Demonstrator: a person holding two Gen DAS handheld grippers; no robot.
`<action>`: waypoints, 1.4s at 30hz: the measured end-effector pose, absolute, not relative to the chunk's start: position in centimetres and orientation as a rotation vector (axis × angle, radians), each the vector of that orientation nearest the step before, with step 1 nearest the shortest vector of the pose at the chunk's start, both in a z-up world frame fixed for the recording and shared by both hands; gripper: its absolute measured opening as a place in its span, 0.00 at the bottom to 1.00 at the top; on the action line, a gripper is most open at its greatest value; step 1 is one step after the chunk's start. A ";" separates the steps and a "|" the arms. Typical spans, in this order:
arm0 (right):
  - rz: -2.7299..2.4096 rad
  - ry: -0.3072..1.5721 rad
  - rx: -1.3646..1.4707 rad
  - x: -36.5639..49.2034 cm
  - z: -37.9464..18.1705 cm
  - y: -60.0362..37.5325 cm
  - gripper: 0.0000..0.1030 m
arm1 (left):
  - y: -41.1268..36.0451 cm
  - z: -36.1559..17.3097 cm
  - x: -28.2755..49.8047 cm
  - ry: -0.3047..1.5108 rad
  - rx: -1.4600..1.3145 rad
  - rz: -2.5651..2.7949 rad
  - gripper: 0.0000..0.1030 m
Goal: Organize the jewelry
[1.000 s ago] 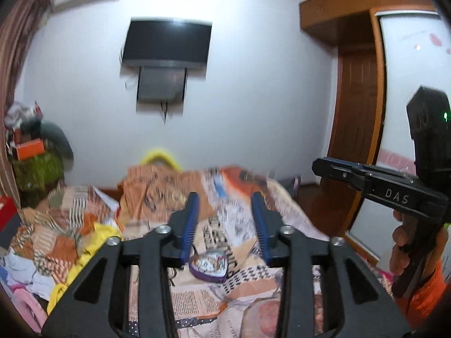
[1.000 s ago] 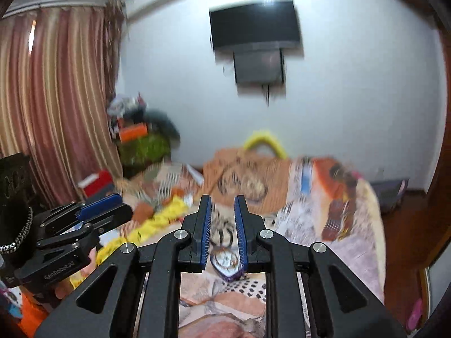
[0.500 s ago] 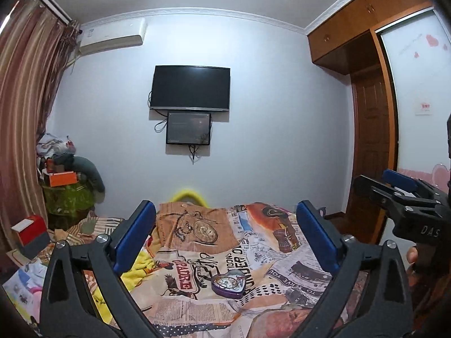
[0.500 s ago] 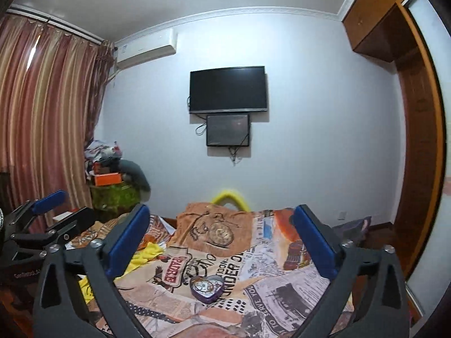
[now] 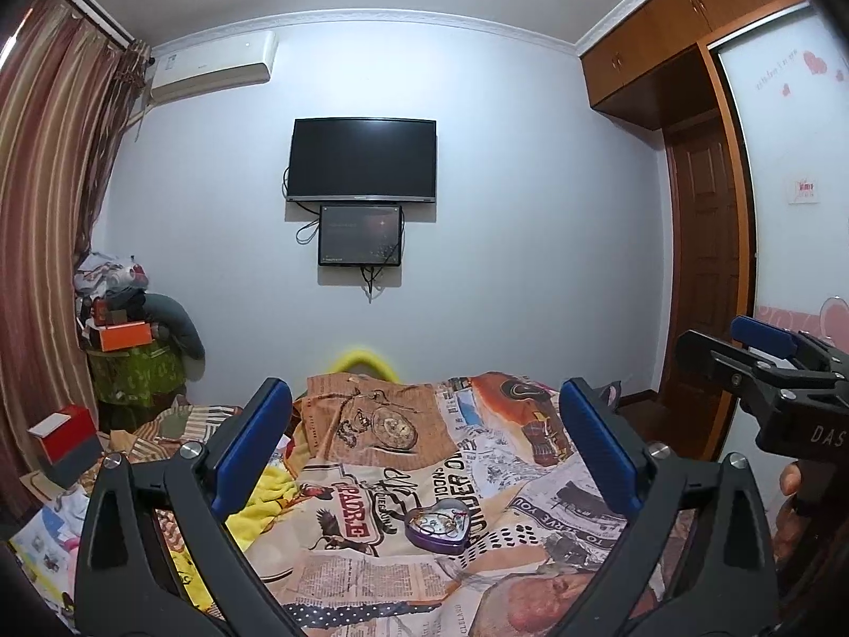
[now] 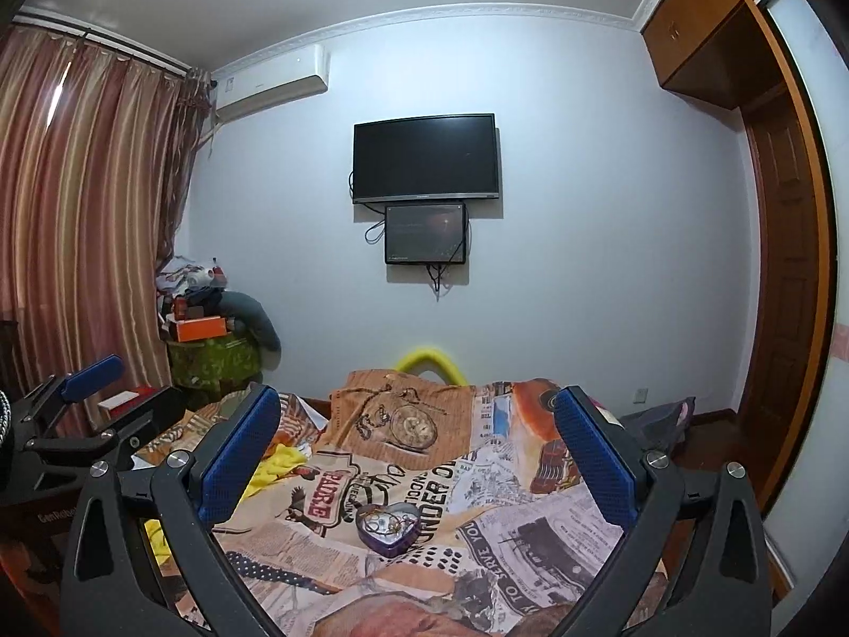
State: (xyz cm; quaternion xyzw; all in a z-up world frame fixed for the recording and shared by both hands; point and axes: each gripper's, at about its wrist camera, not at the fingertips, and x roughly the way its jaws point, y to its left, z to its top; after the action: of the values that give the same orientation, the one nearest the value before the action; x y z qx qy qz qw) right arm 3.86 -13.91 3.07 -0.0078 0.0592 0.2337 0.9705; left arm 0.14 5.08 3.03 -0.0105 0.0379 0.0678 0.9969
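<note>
Purple heart-shaped tin (image 5: 439, 524), one; left hand-held gripper (image 5: 424, 451) and right hand-held gripper (image 6: 419, 451) gape empty.

In the left wrist view the heart-shaped tin (image 5: 438, 524) sits low in the centre of the frame, on the printed bedspread (image 5: 371, 483), with jewelry (image 5: 440, 517) inside it. The left gripper (image 5: 427, 451) frames the tin from the bottom edge, one finger at lower left and one at lower right, jaws spread wide and well apart from it. The right gripper (image 5: 764, 366) enters at the right edge (only partly in view). Above the bed, mid-frame, a television (image 5: 362, 157) hangs on the wall, a smaller screen (image 5: 360, 235) directly below it. An air conditioner (image 5: 212, 66) sits upper left, a curtain (image 5: 48, 223) along the left edge, a wardrobe (image 5: 690, 37) upper right.
</note>
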 end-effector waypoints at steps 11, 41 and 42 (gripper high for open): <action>0.475 0.148 -0.031 3.9 2.7 -13.9 0.99 | 4.9 2.6 0.8 0.095 -0.012 0.147 0.99; 0.487 0.170 -0.013 3.9 3.1 -14.6 0.99 | 5.0 2.5 1.4 0.109 -0.033 0.127 0.99; 0.486 0.169 -0.013 3.9 3.1 -14.6 0.99 | 5.1 2.5 1.4 0.109 -0.035 0.124 1.00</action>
State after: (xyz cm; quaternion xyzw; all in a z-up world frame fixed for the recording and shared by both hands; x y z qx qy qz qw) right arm 3.93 -14.57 3.11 -0.0066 0.0835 0.2402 0.9671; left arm 1.39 5.07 2.47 -0.0174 0.0545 0.0620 0.9964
